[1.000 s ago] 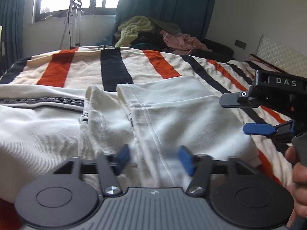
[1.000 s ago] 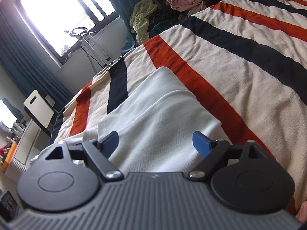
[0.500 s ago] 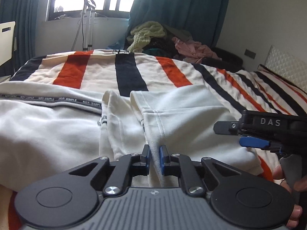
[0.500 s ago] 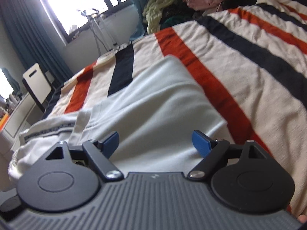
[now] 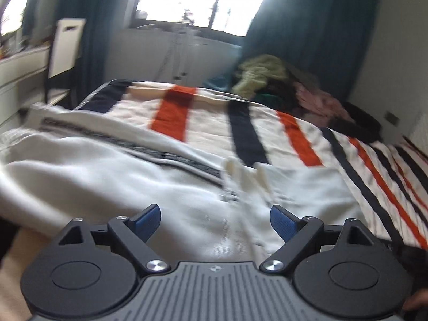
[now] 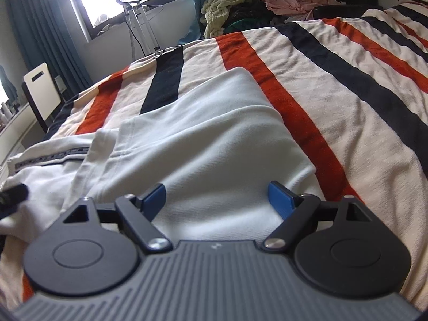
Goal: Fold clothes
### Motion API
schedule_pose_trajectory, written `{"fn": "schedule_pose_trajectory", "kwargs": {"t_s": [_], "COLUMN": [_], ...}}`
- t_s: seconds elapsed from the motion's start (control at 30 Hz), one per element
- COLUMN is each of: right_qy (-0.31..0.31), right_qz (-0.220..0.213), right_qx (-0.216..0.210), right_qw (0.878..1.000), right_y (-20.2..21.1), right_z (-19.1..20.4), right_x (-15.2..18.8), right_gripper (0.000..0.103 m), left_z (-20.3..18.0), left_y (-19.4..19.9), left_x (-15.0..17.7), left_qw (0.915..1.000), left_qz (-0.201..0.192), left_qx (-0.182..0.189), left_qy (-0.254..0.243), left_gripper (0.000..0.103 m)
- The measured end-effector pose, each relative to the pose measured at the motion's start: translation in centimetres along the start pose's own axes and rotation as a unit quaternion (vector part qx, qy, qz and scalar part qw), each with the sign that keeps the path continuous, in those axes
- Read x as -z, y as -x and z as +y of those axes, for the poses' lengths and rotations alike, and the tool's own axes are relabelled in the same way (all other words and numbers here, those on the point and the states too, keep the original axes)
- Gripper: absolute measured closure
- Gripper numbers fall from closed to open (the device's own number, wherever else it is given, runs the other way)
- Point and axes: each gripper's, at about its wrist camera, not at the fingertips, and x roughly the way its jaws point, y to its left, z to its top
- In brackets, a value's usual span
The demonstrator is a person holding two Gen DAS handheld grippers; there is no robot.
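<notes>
Your left gripper (image 5: 214, 220) has its jaws spread wide, having just been opening, and nothing sits between the blue pads (image 5: 282, 223); the white garment (image 5: 112, 187) lies below them on the striped blanket (image 5: 174, 112). This view is smeared by motion, but it shows what the right view barely catches: the long body of the garment running off to the left, with a dark printed band (image 5: 149, 152) along it, and the white chair (image 5: 65, 46) beside a desk.

Your right gripper (image 6: 216, 200) also has its jaws spread, with no cloth pinched; the pads hover over the folded end of the white garment (image 6: 203, 139). This sharper view shows the fold's layered edges and seam, the orange stripe (image 6: 281, 93) just beside the garment's right edge, and a metal stand (image 6: 136, 24) under the window. A dark shape at the left edge is too blurred to identify. Both views show the heap of clothes (image 6: 240, 0) past the bed's far end.
</notes>
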Motion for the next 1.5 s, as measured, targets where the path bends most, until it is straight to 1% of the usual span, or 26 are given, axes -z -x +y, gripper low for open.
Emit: {"fn": "schedule_pose_trajectory", "kwargs": {"t_s": [0.07,0.13,0.2,0.23,0.3,0.4,0.43,0.47,0.53,0.57,0.6,0.67,0.73,0.83,0.87,0.97,1.0,1.1,1.17,1.27,1.4,1.43,1.47,1.5], "right_qy": [-0.003,-0.01,-0.018,-0.021,-0.024,-0.016,-0.013,-0.01,-0.004,-0.002,-0.002,0.0,0.002,0.002,0.002,0.004,0.006,0.006,0.006,0.007,0.006,0.005,0.005,0.005], "right_qz": [0.001,0.001,0.001,0.001,0.002,0.001,0.002,0.002,0.003,0.003,0.002,0.001,0.0,-0.001,-0.001,-0.001,-0.001,-0.001,-0.002,-0.002,-0.001,-0.001,-0.001,-0.001], "right_qx": [-0.001,-0.003,-0.005,-0.005,-0.005,0.0,0.001,0.003,0.006,0.007,0.008,0.01,0.012,0.016,0.017,0.02,0.021,0.023,0.024,0.024,0.024,0.023,0.023,0.023], "right_qw": [1.0,1.0,1.0,1.0,1.0,1.0,1.0,1.0,1.0,1.0,1.0,1.0,1.0,1.0,1.0,1.0,1.0,1.0,1.0,1.0,1.0,1.0,1.0,1.0], "right_y": [0.1,0.3,0.3,0.4,0.5,0.5,0.5,0.4,0.2,0.2,0.2,0.2,0.2,0.2,0.2,0.2,0.2,0.2,0.2,0.2,0.1,0.1,0.1,0.1], "right_z": [-0.1,-0.2,-0.4,-0.5,-0.5,-0.3,-0.2,-0.1,0.0,0.1,0.1,0.2,0.3,0.4,0.5,0.6,0.6,0.6,0.7,0.8,0.8,0.8,0.8,0.8], "right_x": [0.0,0.0,0.0,0.1,0.2,0.3,0.3,0.4,0.4,0.4,0.4,0.5,0.5,0.5,0.5,0.5,0.5,0.6,0.6,0.6,0.6,0.6,0.6,0.6], "right_gripper": [0.019,0.018,0.018,0.018,0.018,0.018,0.018,0.018,0.018,0.018,0.018,0.018,0.018,0.018,0.018,0.018,0.018,0.018,0.018,0.018,0.017,0.017,0.017,0.017], "left_z": [3.4,5.9,8.0,9.2,11.6,14.2,15.0,15.9,17.9,18.9,20.0,22.2,23.6,24.5,24.6,24.3,23.7,23.0,22.8,22.2,21.1,21.2,21.5,22.3], "left_y": [0.3,0.4,0.3,0.1,-0.2,-1.6,-2.0,-2.4,-3.3,-3.6,-3.9,-4.3,-3.6,-1.8,-1.3,0.1,0.4,1.7,2.1,2.4,2.6,2.2,1.6,0.8], "left_x": [-1.3,-2.0,-2.3,-2.3,-2.2,-2.7,-2.9,-3.1,-3.6,-3.5,-3.4,-3.2,-2.4,-1.6,-1.6,-1.9,-1.9,-1.3,-1.0,-1.2,-1.6,-1.3,-0.8,-0.3], "left_qw": [0.9978,0.9935,0.9886,0.9845,0.9727,0.9624,0.9596,0.955,0.9438,0.9358,0.9267,0.906,0.885,0.8686,0.8683,0.877,0.8771,0.8721,0.8672,0.8618,0.8855,0.8851,0.8799,0.8689], "left_qz": [0.016,0.046,0.074,0.084,0.099,0.097,0.089,0.083,0.073,0.066,0.059,0.044,0.015,-0.028,-0.034,-0.044,-0.05,-0.06,-0.068,-0.082,-0.07,-0.058,-0.043,-0.028], "left_qx": [-0.026,-0.057,-0.067,-0.063,-0.049,-0.053,-0.056,-0.053,-0.046,-0.036,-0.025,-0.003,0.022,0.046,0.055,0.078,0.087,0.111,0.125,0.162,0.135,0.117,0.1,0.086], "left_qy": [0.059,0.088,0.112,0.141,0.204,0.248,0.261,0.28,0.319,0.344,0.37,0.421,0.465,0.493,0.492,0.472,0.47,0.473,0.477,0.474,0.439,0.447,0.463,0.487], "left_gripper": [0.009,0.006,0.006,0.006,0.006,0.006,0.006,0.006,0.006,0.006,0.006,0.006,0.01,0.012,0.012,0.012,0.012,0.013,0.014,0.014,0.012,0.012,0.012,0.014]}}
